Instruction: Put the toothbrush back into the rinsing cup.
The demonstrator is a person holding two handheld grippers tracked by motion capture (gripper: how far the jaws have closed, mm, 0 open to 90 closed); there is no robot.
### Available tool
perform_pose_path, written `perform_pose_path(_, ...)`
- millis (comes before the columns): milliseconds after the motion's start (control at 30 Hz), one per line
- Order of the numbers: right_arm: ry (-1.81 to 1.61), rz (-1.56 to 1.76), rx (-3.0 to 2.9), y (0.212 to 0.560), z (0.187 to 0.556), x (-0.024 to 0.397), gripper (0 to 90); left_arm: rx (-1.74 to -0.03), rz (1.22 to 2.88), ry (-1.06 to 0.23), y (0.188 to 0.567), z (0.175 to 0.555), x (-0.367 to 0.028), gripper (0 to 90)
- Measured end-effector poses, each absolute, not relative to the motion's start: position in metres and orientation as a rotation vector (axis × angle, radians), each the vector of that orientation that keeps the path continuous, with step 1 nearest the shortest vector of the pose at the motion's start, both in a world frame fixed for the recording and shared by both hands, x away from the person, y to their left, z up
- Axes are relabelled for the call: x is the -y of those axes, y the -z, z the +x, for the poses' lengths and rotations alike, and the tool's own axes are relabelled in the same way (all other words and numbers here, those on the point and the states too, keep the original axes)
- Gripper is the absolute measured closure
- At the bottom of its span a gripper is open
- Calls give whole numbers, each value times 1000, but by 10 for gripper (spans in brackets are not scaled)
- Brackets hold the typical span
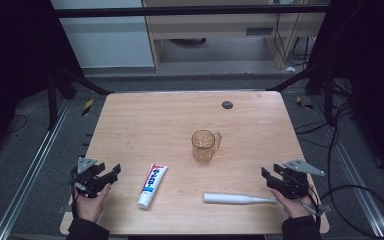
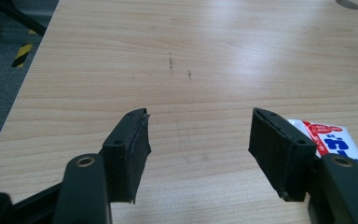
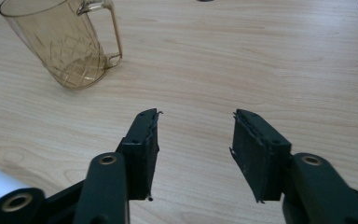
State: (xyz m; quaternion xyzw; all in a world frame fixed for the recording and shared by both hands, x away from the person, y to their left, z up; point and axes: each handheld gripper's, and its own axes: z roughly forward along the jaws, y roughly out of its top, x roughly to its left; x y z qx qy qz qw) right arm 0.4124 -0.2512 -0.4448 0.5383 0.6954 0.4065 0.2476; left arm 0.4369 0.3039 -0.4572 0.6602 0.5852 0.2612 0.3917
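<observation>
So far nothing on the wooden table (image 1: 145, 112) looks handled: judging by how things lie, the work is at its very start, with every object resting on its own and both grippers empty. The amber glass mug (image 1: 204, 145) stands upright just right of the frame's centre, handle turned to the right, see-through with a cut diamond pattern low on its wall, and apparently empty. Below it, in the lower middle of the high view, the white electric toothbrush (image 1: 239, 199) lies flat, its slim end pointing right, close to the right gripper (image 1: 268, 178). The toothpaste tube (image 1: 152, 186) lies lower left of centre, white with a red and blue label, just beside the left gripper (image 1: 111, 173). Both grippers sit near the bottom corners with jaws standing apart and bare table between them. A likely remainder is picking up brush and paste and putting them in the mug.
</observation>
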Motion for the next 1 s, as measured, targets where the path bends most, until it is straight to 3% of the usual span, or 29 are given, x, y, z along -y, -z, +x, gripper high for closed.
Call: perform_pose_path(1000,-1085,1428,-2169,464,378,241,898,-1473,1742,-664,461,437,-297,374)
